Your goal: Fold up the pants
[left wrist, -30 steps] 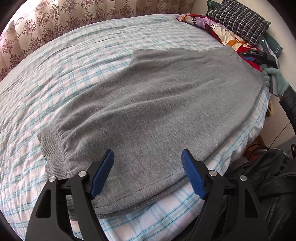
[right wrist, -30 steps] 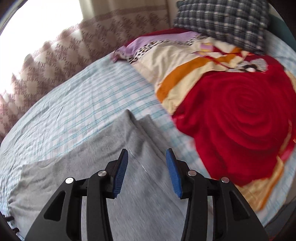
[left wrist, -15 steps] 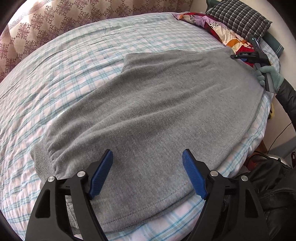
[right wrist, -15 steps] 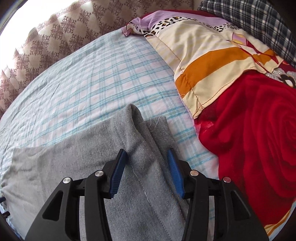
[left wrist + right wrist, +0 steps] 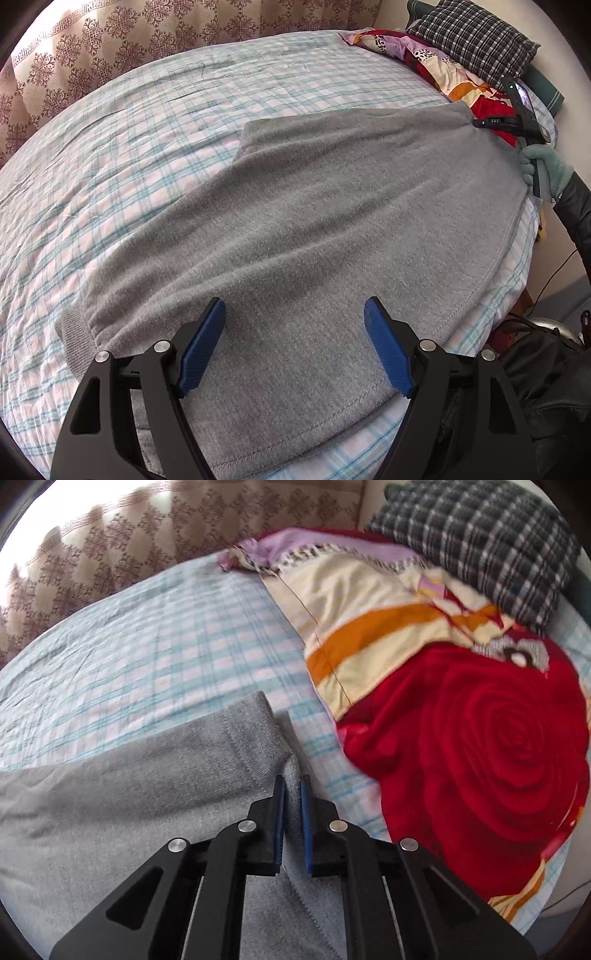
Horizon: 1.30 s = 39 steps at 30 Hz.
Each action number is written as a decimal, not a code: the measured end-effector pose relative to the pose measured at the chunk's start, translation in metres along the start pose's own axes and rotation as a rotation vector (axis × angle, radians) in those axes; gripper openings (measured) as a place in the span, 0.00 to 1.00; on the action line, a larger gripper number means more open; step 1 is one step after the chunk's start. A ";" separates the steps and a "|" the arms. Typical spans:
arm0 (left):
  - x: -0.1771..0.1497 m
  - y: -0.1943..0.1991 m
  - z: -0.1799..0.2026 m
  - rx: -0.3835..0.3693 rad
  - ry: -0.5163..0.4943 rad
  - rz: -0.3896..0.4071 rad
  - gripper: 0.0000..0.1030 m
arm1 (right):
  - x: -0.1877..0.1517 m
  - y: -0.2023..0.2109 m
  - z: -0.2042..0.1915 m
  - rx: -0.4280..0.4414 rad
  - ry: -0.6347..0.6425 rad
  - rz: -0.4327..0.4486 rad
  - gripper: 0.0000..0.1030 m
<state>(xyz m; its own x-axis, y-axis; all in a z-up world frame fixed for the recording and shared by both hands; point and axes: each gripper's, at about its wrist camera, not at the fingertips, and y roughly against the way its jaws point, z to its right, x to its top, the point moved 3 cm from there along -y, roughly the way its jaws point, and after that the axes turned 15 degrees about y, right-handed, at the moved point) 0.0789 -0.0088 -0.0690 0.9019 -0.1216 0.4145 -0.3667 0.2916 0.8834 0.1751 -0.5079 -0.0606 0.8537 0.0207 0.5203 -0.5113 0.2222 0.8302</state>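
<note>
Right tongs (image 5: 291, 794): pointed steeply down at the far end of the pants; the jaws have just been closing and now pinch a raised ridge of grey cloth between the blue pads.
Right hand (image 5: 546, 166): gloved, with a dark sleeve, gripping the tool's handle at the bed's right edge in the left wrist view.
Left tongs (image 5: 295, 347): tilted down over the near end of the pants, jaws spread wide, nothing between them.
Pants (image 5: 314, 229): grey knit, spread flat across the bed with a stitched seam along the near edge; cloth bunches where the right tongs grip.
Bed (image 5: 129, 147): checked blue-and-pink sheet.
Blanket (image 5: 480, 738): red rose print, just beside the gripped end.
Pillow (image 5: 480, 542): dark plaid, behind the blanket.
</note>
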 end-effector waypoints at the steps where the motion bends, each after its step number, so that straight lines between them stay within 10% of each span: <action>1: -0.002 -0.005 0.000 -0.002 0.004 -0.014 0.76 | -0.002 -0.003 0.001 -0.002 -0.003 -0.003 0.08; 8: -0.025 -0.014 0.010 -0.045 -0.006 -0.064 0.76 | -0.008 0.014 0.012 -0.069 -0.048 0.063 0.47; 17: -0.039 -0.010 0.009 -0.074 0.020 -0.078 0.76 | -0.014 0.069 -0.040 -0.007 -0.007 0.151 0.52; 27: -0.047 -0.004 0.009 -0.086 0.029 -0.020 0.76 | -0.038 0.086 -0.239 0.427 0.269 0.029 0.55; 39: -0.052 0.005 0.003 -0.140 0.028 0.021 0.76 | -0.102 0.101 -0.299 0.386 0.454 -0.060 0.57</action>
<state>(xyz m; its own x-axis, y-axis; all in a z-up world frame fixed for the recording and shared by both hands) 0.0298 -0.0039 -0.0849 0.9011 -0.0876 0.4247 -0.3520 0.4240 0.8345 0.0661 -0.1958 -0.0897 0.7952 0.4527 0.4034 -0.3871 -0.1330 0.9124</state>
